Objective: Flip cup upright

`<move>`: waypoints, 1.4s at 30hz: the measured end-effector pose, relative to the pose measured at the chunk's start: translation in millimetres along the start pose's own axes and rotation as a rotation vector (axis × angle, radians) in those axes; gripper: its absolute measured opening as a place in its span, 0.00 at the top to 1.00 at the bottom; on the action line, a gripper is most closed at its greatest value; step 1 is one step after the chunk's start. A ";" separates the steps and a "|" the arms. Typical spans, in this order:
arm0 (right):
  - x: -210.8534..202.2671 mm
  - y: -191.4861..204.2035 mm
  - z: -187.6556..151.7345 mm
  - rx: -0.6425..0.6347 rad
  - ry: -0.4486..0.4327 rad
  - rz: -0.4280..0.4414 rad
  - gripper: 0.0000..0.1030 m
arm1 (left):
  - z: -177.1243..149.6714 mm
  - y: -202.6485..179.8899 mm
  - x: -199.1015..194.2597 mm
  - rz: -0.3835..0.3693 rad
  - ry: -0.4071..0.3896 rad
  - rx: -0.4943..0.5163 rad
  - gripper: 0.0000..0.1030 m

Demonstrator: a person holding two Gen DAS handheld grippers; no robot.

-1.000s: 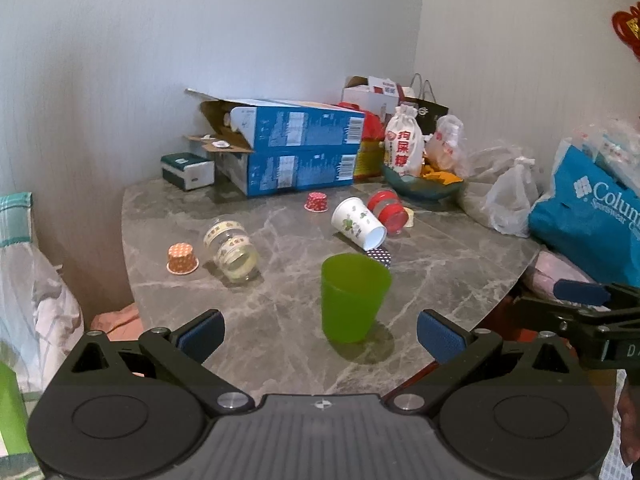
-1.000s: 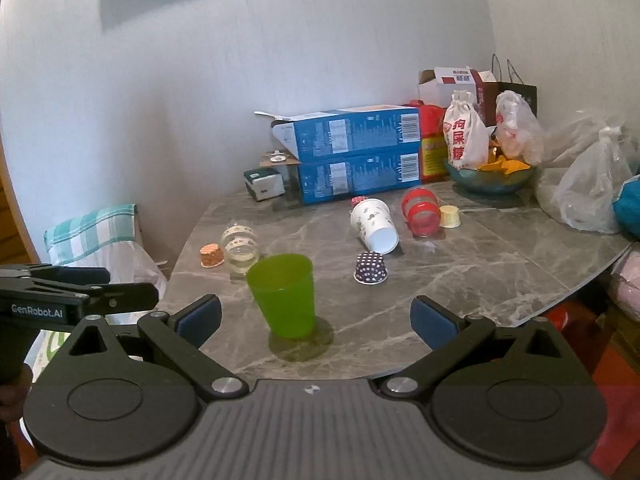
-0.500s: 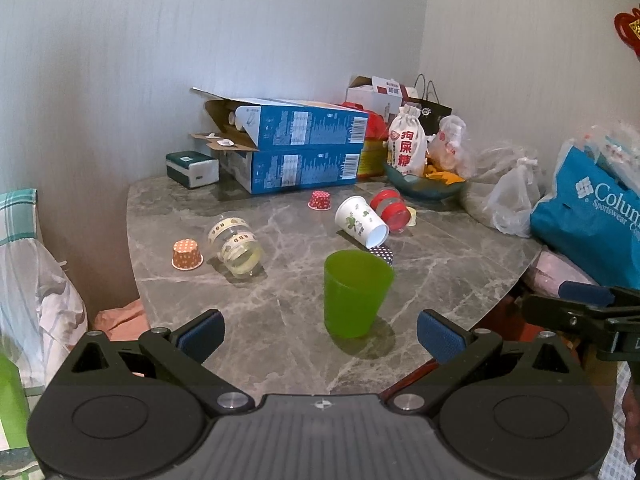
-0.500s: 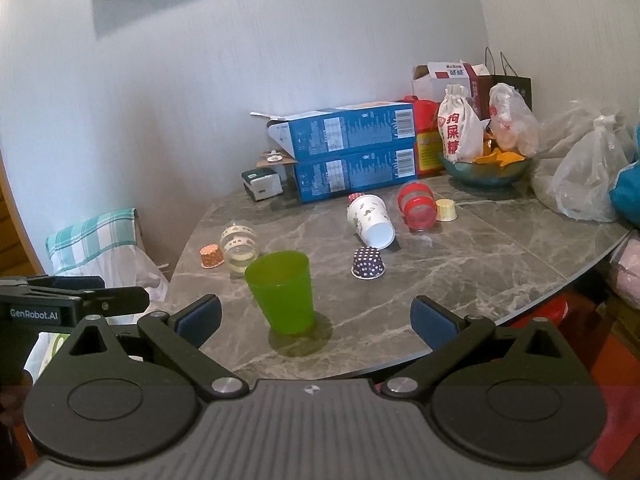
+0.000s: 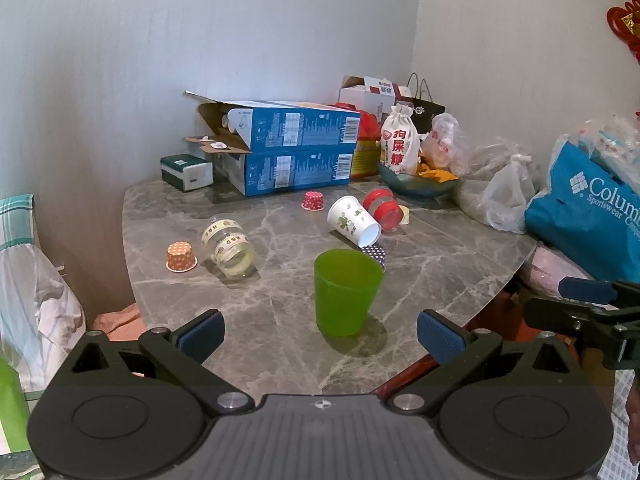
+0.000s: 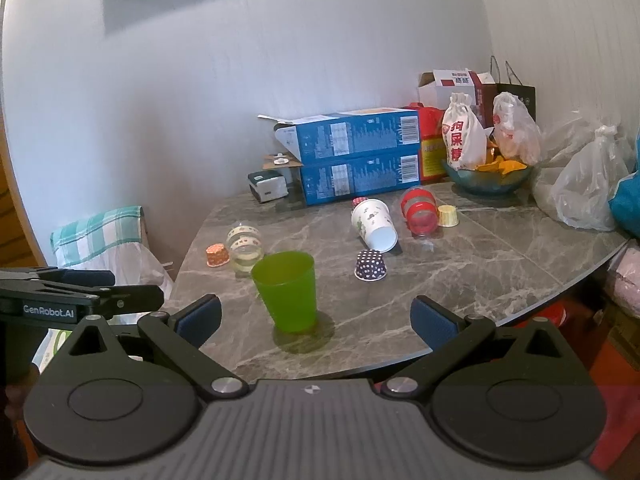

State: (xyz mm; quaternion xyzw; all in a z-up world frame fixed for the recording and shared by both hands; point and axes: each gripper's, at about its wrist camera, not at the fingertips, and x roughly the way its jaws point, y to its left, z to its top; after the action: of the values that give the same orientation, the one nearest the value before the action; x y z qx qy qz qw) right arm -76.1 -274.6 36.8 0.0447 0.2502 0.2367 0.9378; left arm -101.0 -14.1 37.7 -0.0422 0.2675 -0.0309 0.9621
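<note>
Green cup (image 5: 346, 291) upright, one white cup (image 5: 353, 220) toppled, perhaps four paper cases; both grippers (image 5: 320, 330) (image 6: 316, 320) wide apart, empty.

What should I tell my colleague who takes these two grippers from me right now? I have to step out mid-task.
Left gripper: open, empty, held back from the table edge.
Right gripper: open, empty, likewise back from the table.
Green cup: standing upright near the front edge, mouth up; that one looks done.
Still on their sides: white printed paper cup, red cup beside it, and clear taped jar to the left.
Small spotted paper cups sit mouth down: orange, red, dark.
Left to do, probably: grasp the white paper cup and set it upright.
</note>
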 end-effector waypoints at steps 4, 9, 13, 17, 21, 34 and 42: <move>-1.4 0.8 0.2 -0.003 0.002 0.000 0.01 | -0.4 -1.8 0.4 -0.004 0.003 0.001 0.00; -2.3 1.1 0.2 -0.001 0.002 0.002 0.01 | -0.9 -2.9 2.0 -0.007 0.008 0.004 0.00; -3.2 2.0 -0.7 -0.007 0.006 0.005 0.01 | -1.2 -3.2 2.2 -0.007 0.008 0.005 0.00; -2.7 2.9 -0.7 -0.015 0.011 0.008 0.01 | -1.3 -2.6 2.7 -0.009 0.012 0.003 0.00; -2.2 2.7 -0.5 -0.016 0.014 0.007 0.01 | -1.8 -1.2 3.5 -0.010 0.014 -0.004 0.00; 2.3 3.7 -0.3 -0.016 0.026 0.006 0.01 | -4.0 -0.8 7.8 -0.013 0.023 0.000 0.00; 4.2 3.9 -0.5 -0.014 0.032 0.007 0.01 | -2.9 -0.5 11.8 -0.014 0.020 0.005 0.00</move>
State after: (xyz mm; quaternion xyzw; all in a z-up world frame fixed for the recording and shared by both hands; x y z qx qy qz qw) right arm -74.7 -269.2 35.2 0.0354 0.2632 0.2424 0.9331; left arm -92.4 -15.8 29.2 -0.0412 0.2767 -0.0388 0.9593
